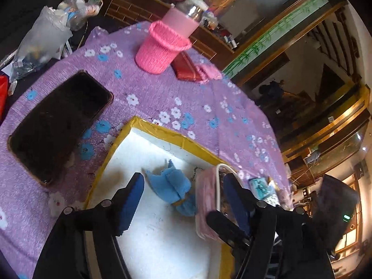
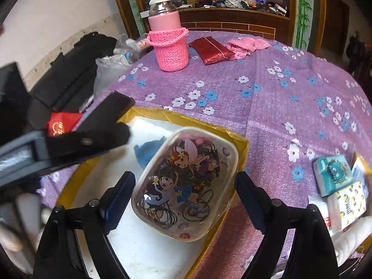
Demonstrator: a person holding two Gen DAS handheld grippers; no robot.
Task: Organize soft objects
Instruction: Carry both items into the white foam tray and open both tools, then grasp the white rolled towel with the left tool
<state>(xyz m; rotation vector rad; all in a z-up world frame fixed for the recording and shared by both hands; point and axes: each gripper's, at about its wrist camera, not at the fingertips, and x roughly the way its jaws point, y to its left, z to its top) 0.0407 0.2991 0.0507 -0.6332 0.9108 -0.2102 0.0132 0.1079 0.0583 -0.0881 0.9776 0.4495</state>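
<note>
A white tray with a yellow rim (image 1: 162,131) (image 2: 176,116) lies on the purple flowered cloth. In it lie a blue cloth (image 1: 173,189) (image 2: 145,151) and a clear cartoon-printed pouch (image 2: 186,183) (image 1: 208,207) holding hair ties. My left gripper (image 1: 183,200) is open above the tray, the blue cloth between its fingers and the pouch against its right finger. My right gripper (image 2: 184,194) is open, its fingers either side of the pouch without touching it. The left gripper's body crosses the right wrist view at the left.
A pink bottle in a knitted pink sleeve (image 1: 162,46) (image 2: 171,44), a red pouch (image 2: 210,50) (image 1: 186,67) and a pink cloth (image 2: 247,45) (image 1: 209,72) stand at the far side. A black phone (image 1: 58,123) lies left of the tray. Tissue packs (image 2: 337,186) lie at the right.
</note>
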